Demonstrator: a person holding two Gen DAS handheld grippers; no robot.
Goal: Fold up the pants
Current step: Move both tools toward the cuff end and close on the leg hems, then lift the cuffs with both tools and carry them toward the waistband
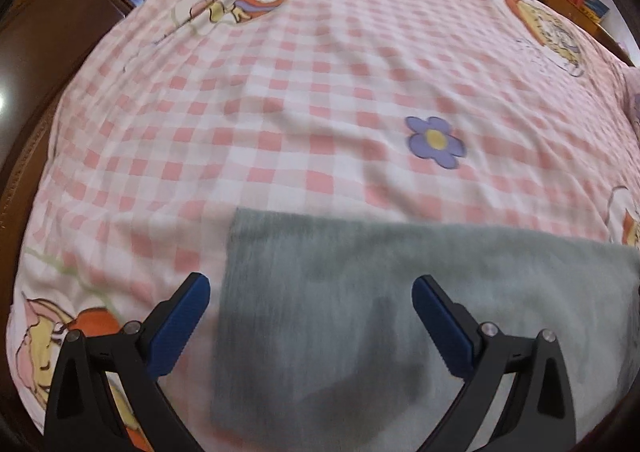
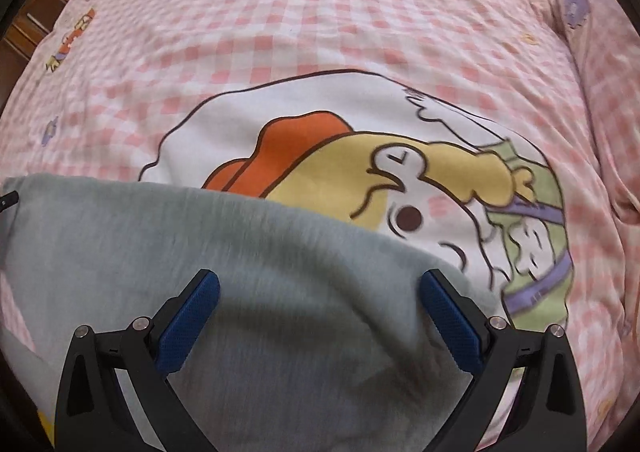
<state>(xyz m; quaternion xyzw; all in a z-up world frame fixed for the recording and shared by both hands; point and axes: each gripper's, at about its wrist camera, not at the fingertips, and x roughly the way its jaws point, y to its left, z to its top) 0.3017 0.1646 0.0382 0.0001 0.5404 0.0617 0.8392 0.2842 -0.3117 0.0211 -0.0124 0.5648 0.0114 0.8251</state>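
The grey pants (image 1: 360, 312) lie flat on the pink checked bedsheet (image 1: 280, 112), a straight left edge showing in the left wrist view. My left gripper (image 1: 310, 288) is open above that left end, its left finger over the sheet and its right finger over the cloth. In the right wrist view the pants (image 2: 240, 260) fill the lower left, with a rounded far edge and a dark cord tip at the far left. My right gripper (image 2: 320, 284) is open above the cloth and holds nothing.
The bedsheet (image 2: 360, 32) carries cartoon prints and a purple flower (image 1: 436, 140). A pillow (image 2: 600, 92) lies at the right. Dark wooden furniture (image 1: 60, 12) stands past the bed's left and far edges.
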